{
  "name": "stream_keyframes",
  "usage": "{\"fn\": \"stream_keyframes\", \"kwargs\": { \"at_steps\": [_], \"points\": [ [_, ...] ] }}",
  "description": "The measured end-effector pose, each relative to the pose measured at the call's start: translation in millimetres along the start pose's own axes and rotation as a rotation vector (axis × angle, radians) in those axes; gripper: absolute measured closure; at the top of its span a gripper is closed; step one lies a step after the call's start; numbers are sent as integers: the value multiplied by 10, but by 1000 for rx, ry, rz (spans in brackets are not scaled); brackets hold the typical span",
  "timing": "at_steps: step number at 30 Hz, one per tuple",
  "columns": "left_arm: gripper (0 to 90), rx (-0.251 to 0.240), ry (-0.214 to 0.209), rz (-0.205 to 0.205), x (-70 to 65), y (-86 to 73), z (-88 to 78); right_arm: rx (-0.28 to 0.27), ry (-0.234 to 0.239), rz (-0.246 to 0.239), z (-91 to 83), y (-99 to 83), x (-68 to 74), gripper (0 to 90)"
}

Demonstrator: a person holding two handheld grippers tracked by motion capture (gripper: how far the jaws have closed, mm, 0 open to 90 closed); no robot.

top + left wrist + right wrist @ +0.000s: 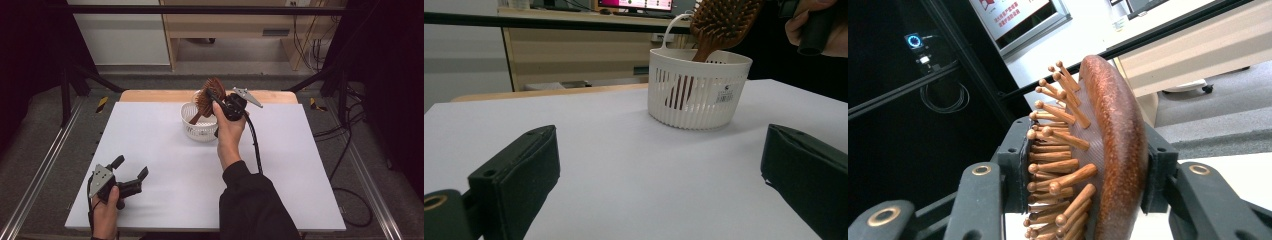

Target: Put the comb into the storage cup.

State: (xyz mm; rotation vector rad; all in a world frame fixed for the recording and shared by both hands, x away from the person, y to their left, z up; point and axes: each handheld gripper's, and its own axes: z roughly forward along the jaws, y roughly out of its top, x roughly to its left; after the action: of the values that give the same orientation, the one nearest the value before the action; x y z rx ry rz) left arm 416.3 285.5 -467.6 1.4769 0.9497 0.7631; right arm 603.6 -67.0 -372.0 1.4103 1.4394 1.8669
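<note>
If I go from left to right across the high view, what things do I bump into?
Left tool, held open near the table's front left corner → white basket → right tool, shut on the wooden hairbrush whose handle dips into the basket.

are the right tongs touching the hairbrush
Touching: in the right gripper view the right tongs clamp the hairbrush, one pad on its bristles, the other on its back.

A white-topped table stands on grey floor. Beyond its far edge is a light wooden desk; black cables trail right of the table, dark curtains flanking it.
</note>
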Motion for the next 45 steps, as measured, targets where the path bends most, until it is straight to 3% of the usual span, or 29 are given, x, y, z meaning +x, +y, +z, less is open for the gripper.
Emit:
{"fn": "stream_keyframes", "kwargs": {
  "at_steps": [45],
  "points": [
    [25, 5, 0, 9, -5, 2, 1, 14, 0, 16, 63, -109, -63, 508]
  ]
}}
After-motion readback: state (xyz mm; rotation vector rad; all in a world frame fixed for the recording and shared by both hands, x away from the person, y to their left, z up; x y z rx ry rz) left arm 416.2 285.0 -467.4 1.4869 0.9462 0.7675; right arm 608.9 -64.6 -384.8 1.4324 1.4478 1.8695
